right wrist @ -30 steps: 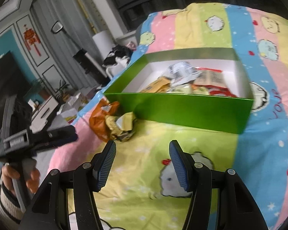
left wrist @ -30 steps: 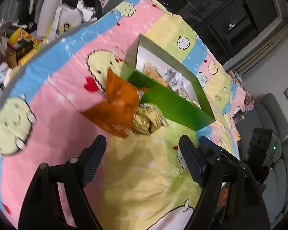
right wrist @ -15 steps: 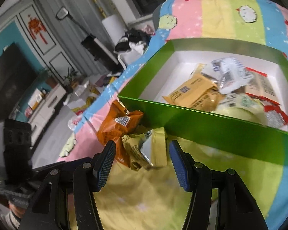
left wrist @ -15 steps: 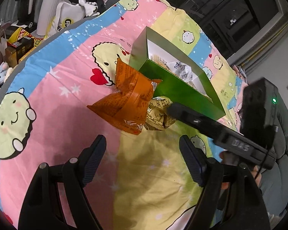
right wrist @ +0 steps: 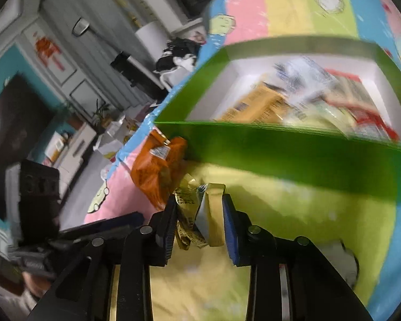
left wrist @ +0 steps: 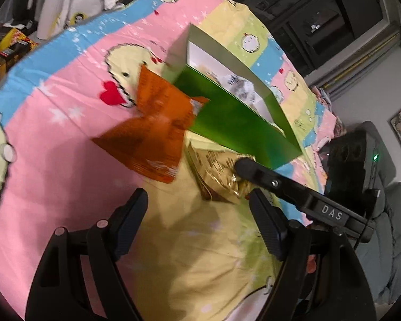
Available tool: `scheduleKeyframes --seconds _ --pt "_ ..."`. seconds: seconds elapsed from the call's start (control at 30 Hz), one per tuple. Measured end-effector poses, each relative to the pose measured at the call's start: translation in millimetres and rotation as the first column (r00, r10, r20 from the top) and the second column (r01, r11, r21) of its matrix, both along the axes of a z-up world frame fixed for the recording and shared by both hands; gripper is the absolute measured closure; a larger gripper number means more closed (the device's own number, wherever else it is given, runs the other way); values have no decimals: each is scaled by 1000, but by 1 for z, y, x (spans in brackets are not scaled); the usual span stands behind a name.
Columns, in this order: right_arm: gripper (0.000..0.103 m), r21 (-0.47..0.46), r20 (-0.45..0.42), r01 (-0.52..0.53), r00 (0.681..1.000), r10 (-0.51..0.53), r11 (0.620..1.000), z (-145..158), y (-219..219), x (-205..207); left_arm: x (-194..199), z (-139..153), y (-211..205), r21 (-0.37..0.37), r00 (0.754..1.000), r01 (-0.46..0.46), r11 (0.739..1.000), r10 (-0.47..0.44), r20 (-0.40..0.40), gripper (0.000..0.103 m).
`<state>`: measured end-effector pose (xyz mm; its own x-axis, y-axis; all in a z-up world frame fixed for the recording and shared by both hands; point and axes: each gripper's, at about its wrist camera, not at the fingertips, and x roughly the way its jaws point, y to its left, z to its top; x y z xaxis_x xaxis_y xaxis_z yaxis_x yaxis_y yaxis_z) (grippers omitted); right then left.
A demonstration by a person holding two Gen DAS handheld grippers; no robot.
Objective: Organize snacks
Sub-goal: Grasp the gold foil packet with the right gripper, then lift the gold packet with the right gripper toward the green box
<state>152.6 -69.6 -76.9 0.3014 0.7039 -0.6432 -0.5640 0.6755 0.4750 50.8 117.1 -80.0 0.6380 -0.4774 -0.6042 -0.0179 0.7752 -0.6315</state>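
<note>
Right wrist view: green box (right wrist: 294, 157) sits on the cartoon-print bedspread (right wrist: 294, 8), already holding several snack packets (right wrist: 302, 99), tan, silver and red ones, too blurred to count. So most of the sorting looks done.

Two packs are not yet in the box, both just beside its near wall. The gold snack pack (right wrist: 200, 214) sits between the fingers of the right gripper (right wrist: 199, 226); the jaws are closing and both pads look pressed onto the crumpled foil. The pack appears to rest on the bedspread, not lifted.

Left wrist view: orange snack bag (left wrist: 155, 131) lies flat against the box corner, touching the gold pack's edge, with nothing gripping it. The left gripper (left wrist: 197, 222) hovers near both packs with its fingers well apart and nothing between them.

Judged remaining: lift the gold pack over the wall and drop it in, then the same for the orange bag. Likely the last two items, since no other loose snacks show on the bedspread. Clutter beyond the bed edge is too blurred to identify.
</note>
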Motion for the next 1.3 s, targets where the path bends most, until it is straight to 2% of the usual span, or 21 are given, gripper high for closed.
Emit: scheduleKeyframes --seconds 0.07,0.23,0.33,0.5,0.73,0.77,0.87,0.97,1.13,1.3 --pt "69 51 -49 27 998 -24 998 -3 -20 -5 1 0 -7 -26 1000 22 999 -22 -2 25" --pt "69 116 -108 76 992 -64 990 -9 -59 -26 2 -1 -37 -48 994 109 993 -110 -10 28" --pt "69 120 -139 114 986 -97 986 -14 -75 -31 2 -3 -58 -29 984 180 983 -180 -12 30" --pt "68 190 -227 163 967 -118 968 -26 -91 -26 5 -3 -85 26 964 266 964 -265 -22 30" --pt "68 224 -254 171 961 -112 959 -32 -90 -20 20 -6 -99 70 954 299 952 -298 -33 42" --pt "68 227 -259 171 960 -110 959 -33 -91 -19 21 -6 -101 73 949 314 947 -313 -26 49" --pt "68 228 -272 168 957 -103 959 -37 -91 -15 25 -5 -111 121 938 345 931 -345 -26 56" --pt "68 227 -278 174 955 -107 958 -40 -92 -11 27 -3 -116 172 938 344 923 -344 -30 62" --pt "68 226 -274 176 955 -111 958 -45 -93 -11 20 -1 -127 306 939 333 892 -342 -27 63" --pt "71 225 -246 175 962 -118 959 -43 -95 -17 17 1 -131 354 940 329 875 -341 -30 64"
